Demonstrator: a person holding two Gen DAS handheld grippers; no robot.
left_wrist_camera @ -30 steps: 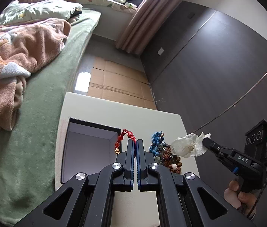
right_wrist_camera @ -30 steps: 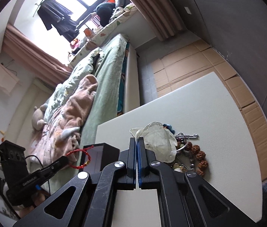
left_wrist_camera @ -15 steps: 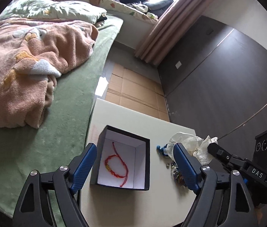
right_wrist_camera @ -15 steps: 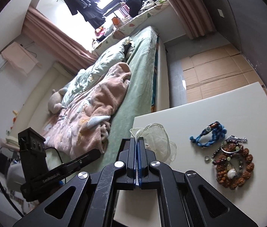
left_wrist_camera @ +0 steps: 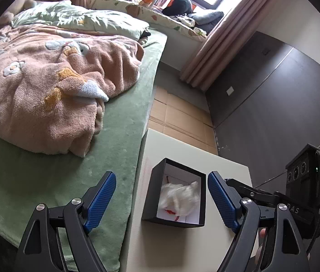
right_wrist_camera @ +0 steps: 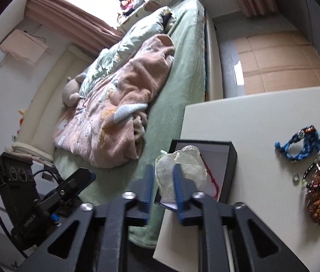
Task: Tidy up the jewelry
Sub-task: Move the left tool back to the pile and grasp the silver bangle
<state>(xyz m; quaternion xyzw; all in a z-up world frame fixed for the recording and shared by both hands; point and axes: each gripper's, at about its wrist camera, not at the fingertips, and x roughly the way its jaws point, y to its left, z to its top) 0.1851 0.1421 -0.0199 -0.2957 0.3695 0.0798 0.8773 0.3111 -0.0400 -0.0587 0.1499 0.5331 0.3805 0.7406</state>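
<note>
Cream table (left_wrist_camera: 182,145) beside green bed (left_wrist_camera: 119,136); both grippers' fingers (left_wrist_camera: 101,198) apart.

Bag released into box; both grippers now parted.
Right gripper (right_wrist_camera: 162,189), clamped on the white plastic bag (left_wrist_camera: 179,198) 0.5 s ago, has opened; bag now lies in the black box (left_wrist_camera: 201,200) over the red string bracelet (left_wrist_camera: 171,212). Left gripper (left_wrist_camera: 161,200) opened 1.0 s to 0.5 s ago.
</note>
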